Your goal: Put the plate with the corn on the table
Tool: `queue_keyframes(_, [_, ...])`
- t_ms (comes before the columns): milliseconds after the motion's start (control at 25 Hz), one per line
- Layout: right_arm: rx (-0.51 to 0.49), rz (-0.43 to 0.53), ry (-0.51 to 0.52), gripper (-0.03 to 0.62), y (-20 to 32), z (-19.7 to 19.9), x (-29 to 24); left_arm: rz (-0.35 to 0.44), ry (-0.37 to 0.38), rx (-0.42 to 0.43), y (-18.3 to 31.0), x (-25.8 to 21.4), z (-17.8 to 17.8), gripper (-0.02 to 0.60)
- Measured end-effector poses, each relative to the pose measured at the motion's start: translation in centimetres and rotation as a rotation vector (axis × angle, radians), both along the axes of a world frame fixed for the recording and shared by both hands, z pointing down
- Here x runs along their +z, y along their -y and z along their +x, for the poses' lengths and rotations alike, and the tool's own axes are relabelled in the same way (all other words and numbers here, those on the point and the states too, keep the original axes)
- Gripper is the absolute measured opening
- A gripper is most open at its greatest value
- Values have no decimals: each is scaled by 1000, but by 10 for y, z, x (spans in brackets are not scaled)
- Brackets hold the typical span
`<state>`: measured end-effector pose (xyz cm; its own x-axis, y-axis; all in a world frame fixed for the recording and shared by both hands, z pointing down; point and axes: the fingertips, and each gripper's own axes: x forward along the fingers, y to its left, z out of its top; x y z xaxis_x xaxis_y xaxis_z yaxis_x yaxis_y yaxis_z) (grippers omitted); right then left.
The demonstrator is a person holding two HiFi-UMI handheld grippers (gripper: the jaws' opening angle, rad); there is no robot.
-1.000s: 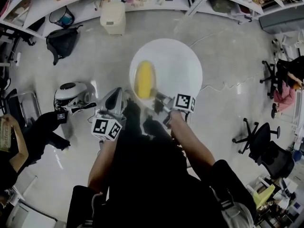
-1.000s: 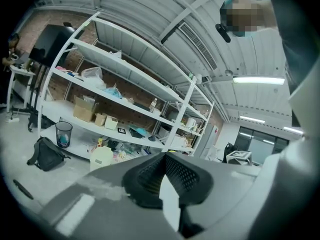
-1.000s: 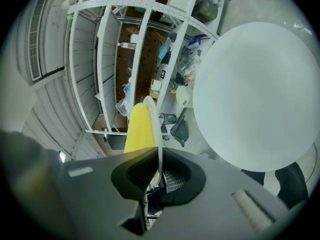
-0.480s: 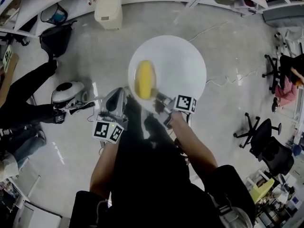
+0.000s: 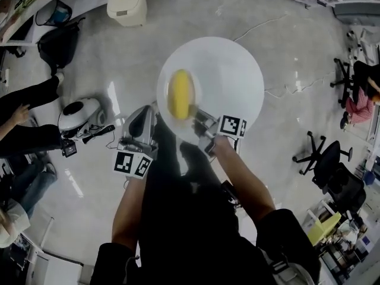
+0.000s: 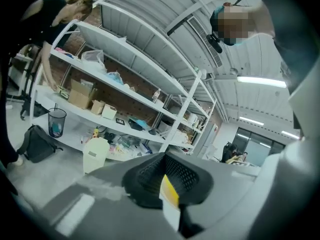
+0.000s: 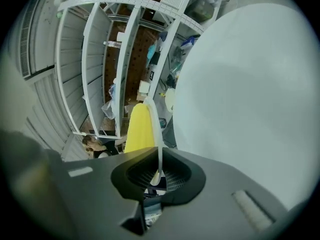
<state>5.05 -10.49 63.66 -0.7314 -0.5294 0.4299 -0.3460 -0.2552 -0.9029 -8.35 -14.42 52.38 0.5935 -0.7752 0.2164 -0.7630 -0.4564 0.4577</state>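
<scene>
Fingers [image 5: 199, 121] of 2 grippers pinch the plate [image 5: 225, 70] at its near rim in the head view, 1 on each side. That likely keeps it level so the corn [image 5: 180, 94] cannot roll. It hangs over bare floor [image 5: 285, 46], with no table in sight.

Left gripper view: the left gripper [image 6: 167, 184] has its jaws clamped on the rim's edge, with yellow corn behind.

Right gripper view: the right gripper [image 7: 157, 176] is closed tight on the thin rim, with the corn just beyond.

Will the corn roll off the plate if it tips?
Probably: the corn looks round and lies loose near the plate rim. The plate looks smooth, so it may slide. The left gripper and right gripper pinch only that rim, so tilting seems easy.
</scene>
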Motion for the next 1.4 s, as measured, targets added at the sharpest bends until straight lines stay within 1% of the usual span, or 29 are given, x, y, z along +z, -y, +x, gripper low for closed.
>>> queue_keyframes(120, [1, -9, 5, 29, 1, -1, 14, -14, -1, 8, 6, 11, 1, 5])
queue_keyframes(240, [34, -99, -18, 29, 0, 2, 33, -16, -5, 18, 18, 20, 2, 5])
queue_keyframes(320, [31, -86, -10, 29, 5, -2, 41, -17, -6, 25, 23, 26, 2, 5])
queue_keyframes(400, [34, -102, -8, 29, 5, -4, 49, -20, -6, 31, 26, 31, 1, 5])
queue_keyframes(480, [25, -90, -7, 29, 10, -6, 56, -25, -8, 32, 28, 35, 0, 5])
queue_keyframes(600, [44, -143, -18, 29, 7, -4, 69, -31, -13, 34, 30, 39, -3, 5])
queue_keyframes(720, [26, -87, -13, 29, 13, -5, 74, -38, -18, 35, 31, 44, -5, 5])
queue_keyframes(800, [30, -123, -36, 29, 10, -1, 81, -42, -21, 35, 33, 46, -7, 5])
queue_keyframes(1000, [-2, -58, -17, 29, 21, -5, 86, -50, -26, 39, 35, 51, -5, 5])
queue_keyframes(1120, [3, -103, -28, 31, 16, -2, 92, -56, -30, 39, 34, 53, -3, 5])
queue_keyframes(1200, [-2, -98, -22, 31, 17, -2, 92, -59, -33, 37, 32, 54, -1, 5])
queue_keyframes(1280, [9, -139, -34, 31, 12, 0, 97, -63, -34, 36, 31, 55, -1, 5])
queue_keyframes(1400, [-18, -76, -24, 34, 20, -4, 97, -71, -36, 34, 29, 58, -1, 5])
